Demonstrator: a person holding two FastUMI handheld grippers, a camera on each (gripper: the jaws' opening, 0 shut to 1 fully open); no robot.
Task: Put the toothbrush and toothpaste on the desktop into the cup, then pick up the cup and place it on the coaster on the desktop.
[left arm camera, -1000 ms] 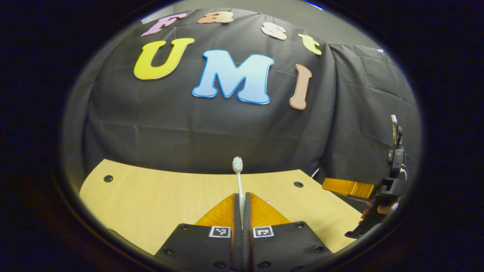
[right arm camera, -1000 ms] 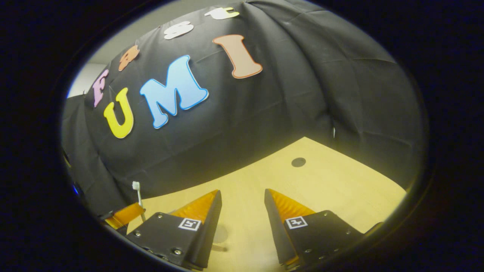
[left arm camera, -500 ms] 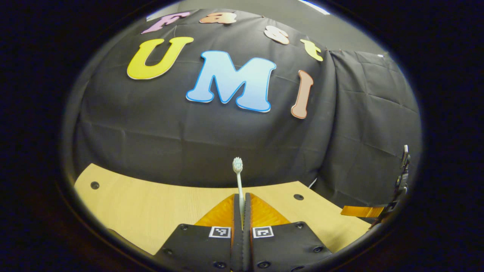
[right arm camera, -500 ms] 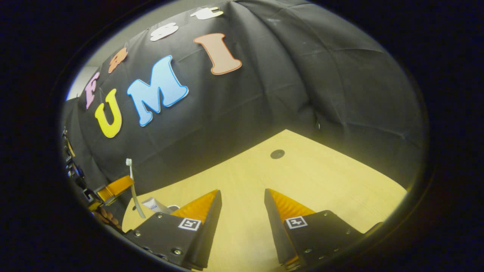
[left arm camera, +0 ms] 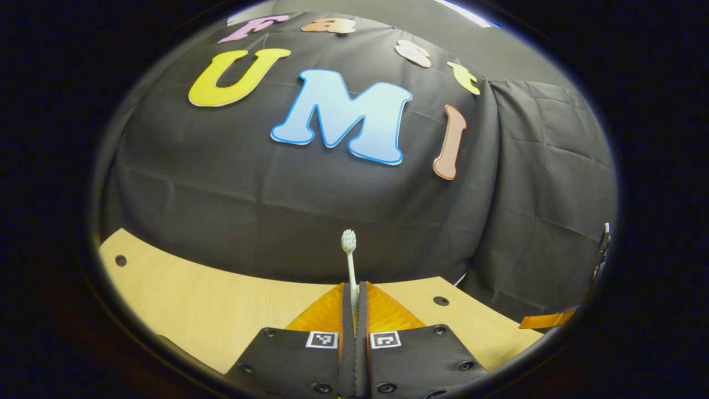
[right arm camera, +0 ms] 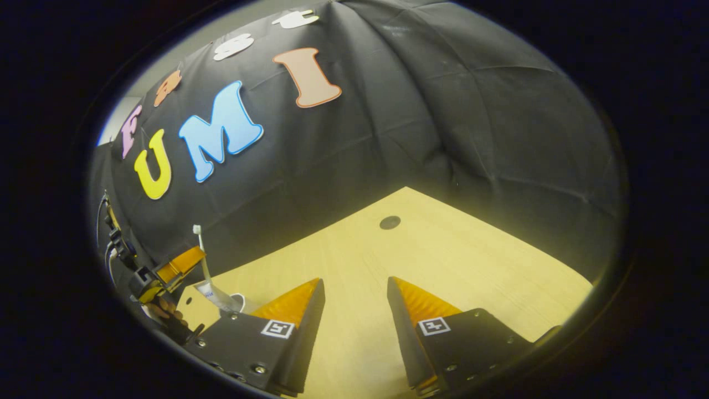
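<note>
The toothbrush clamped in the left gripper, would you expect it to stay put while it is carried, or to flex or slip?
The toothbrush looks light: a thin neck and a small head. Standing well above the left gripper, it may wobble or flex a little. The handle seems smooth and narrow, so it could pivot between the fingers if bumped.

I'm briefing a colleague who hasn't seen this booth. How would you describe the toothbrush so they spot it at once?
Start at the pale wooden desktop in front of the black cloth wall. In the left gripper view, the left gripper is closed above it, and the toothbrush stands upright between its fingers. It is a thin white stick topped by a small bristled head, unlike the stubby tube lying on the desk.
</note>
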